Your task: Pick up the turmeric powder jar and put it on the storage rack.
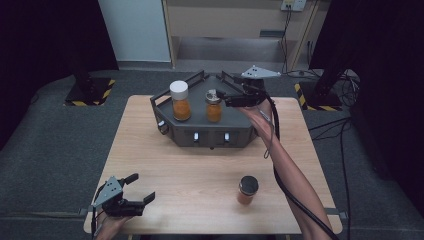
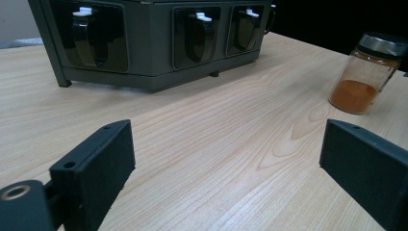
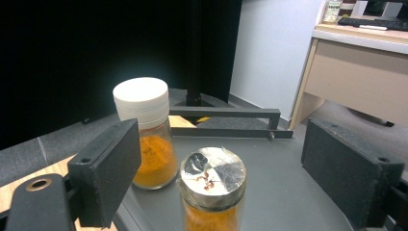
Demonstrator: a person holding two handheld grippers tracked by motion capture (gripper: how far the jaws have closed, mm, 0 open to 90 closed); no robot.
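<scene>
Two spice jars stand on the dark grey rack (image 1: 210,137).
Right hand-held gripper (image 1: 225,98), released, jaws wide, hovers just beside the silver-lidded jar (image 1: 213,106); the white-capped jar (image 1: 179,100) stands beside it. Left hand-held gripper (image 1: 134,189), also released, rests on the worktop (image 1: 190,175), well apart from a third jar (image 1: 247,190).

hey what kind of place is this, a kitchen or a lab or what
Most likely a lab or office set up for recording. A small wooden table stands on grey carpet between black curtains, with stands on hazard-striped bases, trailing cables and a desk behind.
</scene>
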